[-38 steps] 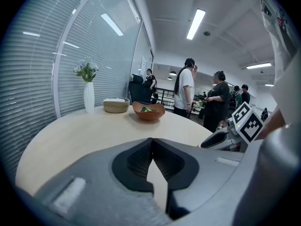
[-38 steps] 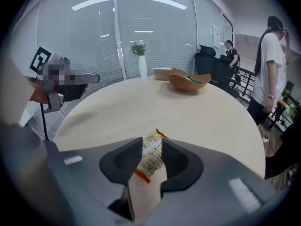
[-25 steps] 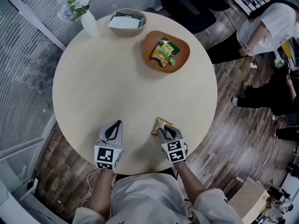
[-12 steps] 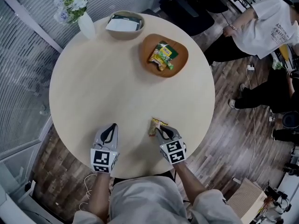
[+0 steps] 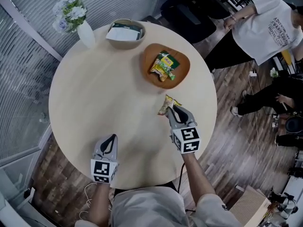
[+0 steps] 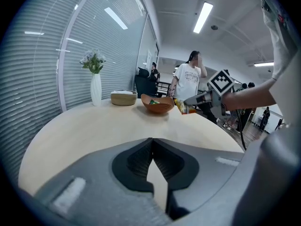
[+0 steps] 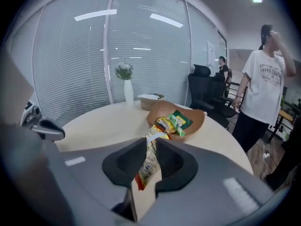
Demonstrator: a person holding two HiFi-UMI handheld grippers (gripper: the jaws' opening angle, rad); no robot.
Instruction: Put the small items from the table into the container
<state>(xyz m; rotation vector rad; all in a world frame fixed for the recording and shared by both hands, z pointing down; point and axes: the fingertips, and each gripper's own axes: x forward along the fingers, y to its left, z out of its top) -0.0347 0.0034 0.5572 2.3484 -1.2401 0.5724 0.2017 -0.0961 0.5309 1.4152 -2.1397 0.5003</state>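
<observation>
A round pale table (image 5: 94,93) in a glass-walled office. My right claw (image 5: 171,109) pinches the snack packet (image 5: 166,104), lifted clear, near the wooden bowl (image 5: 182,65). This looks like the carrying step; next I must reach over its rim and release. My left claw (image 5: 112,137) rests closed, empty.

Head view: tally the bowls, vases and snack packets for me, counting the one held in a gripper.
Bowls: 2, a brown bowl and a beige bowl
Vases: 1, the white vase
Snack packets: 2, a green packet in the brown bowl, a yellow packet in the right gripper
Total: 5
</observation>
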